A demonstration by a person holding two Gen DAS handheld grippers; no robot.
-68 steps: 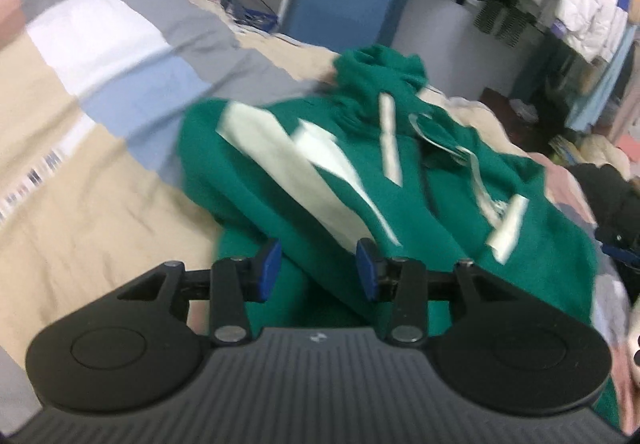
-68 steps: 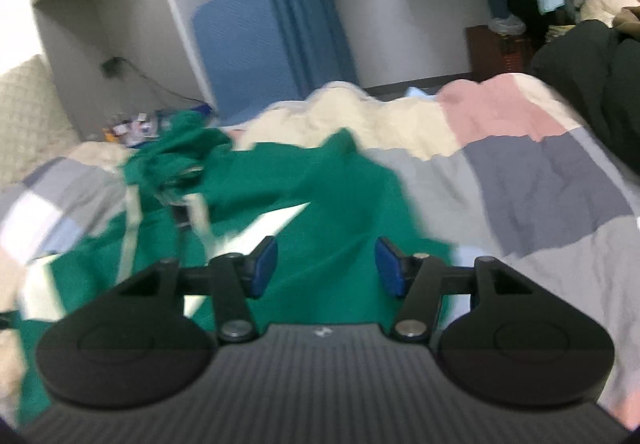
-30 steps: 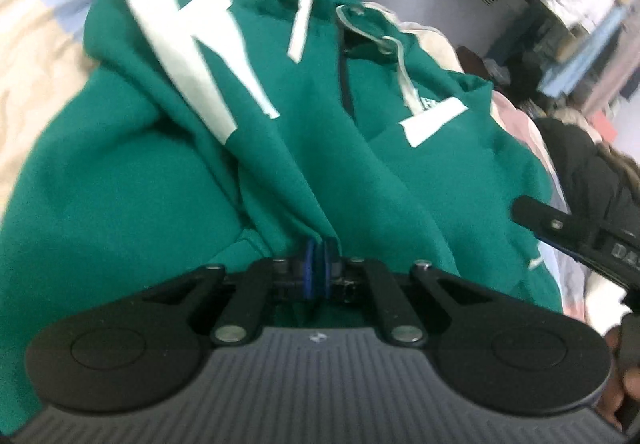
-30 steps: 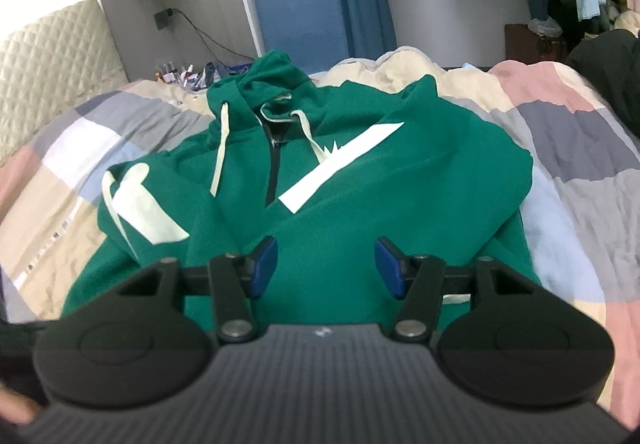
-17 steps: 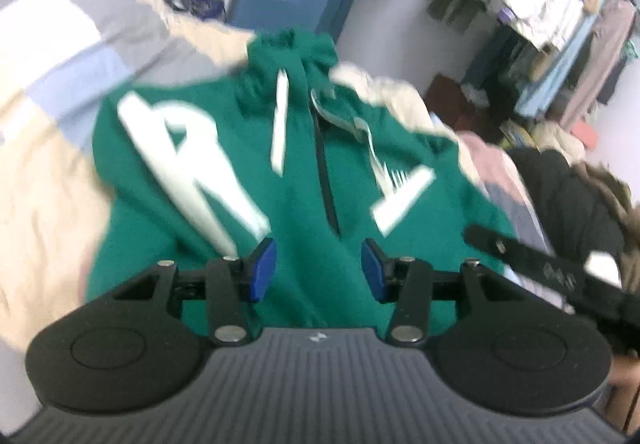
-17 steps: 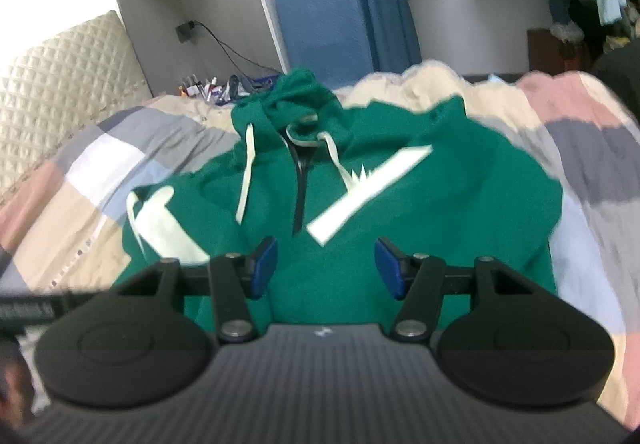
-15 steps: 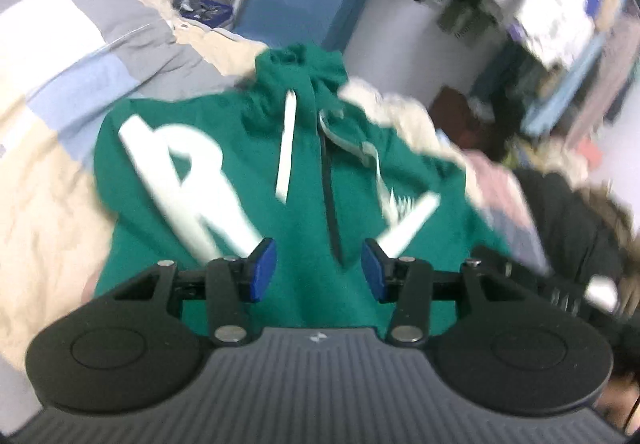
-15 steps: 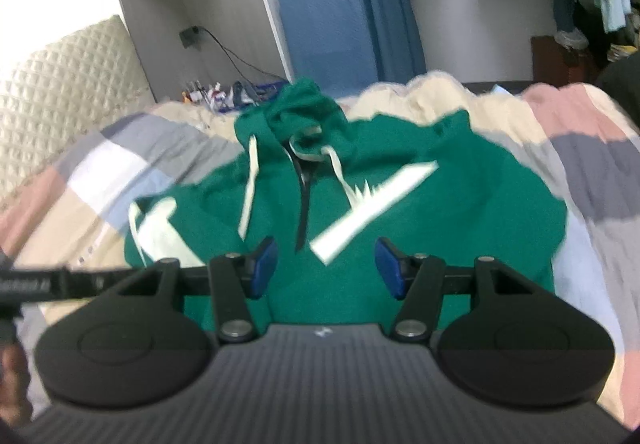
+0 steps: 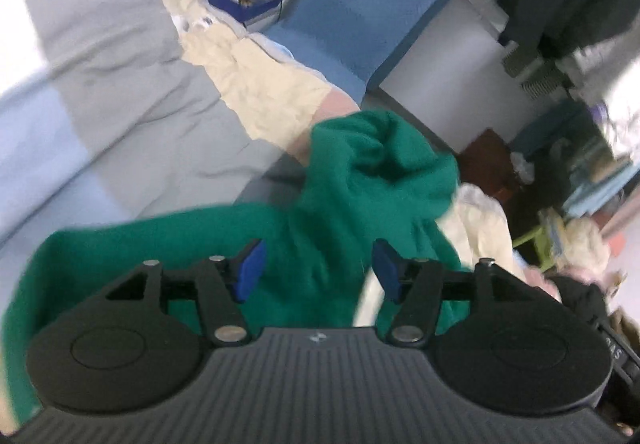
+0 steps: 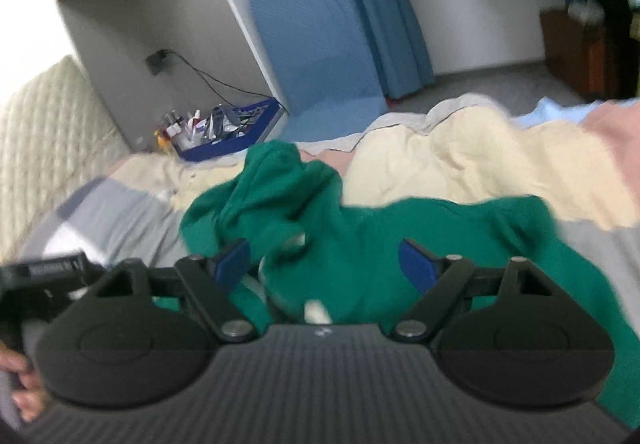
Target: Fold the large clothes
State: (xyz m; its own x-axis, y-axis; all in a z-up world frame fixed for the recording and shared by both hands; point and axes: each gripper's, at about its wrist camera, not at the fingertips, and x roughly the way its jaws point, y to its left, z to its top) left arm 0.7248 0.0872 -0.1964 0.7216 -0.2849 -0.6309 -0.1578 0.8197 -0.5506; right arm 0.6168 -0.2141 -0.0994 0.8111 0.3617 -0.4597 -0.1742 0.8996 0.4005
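green hoodie (image 10: 360,244): on bed (image 10: 480,164), hood pointing away (crumpled) | left gripper (image 9: 316,270): open | right gripper (image 10: 320,264): open, both empty

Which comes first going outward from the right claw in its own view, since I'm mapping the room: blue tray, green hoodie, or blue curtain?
1. Green hoodie, directly ahead between the open right claw tips.
2. Blue tray, farther back on the left, by the wall.
3. Blue curtain, farthest, upper centre.
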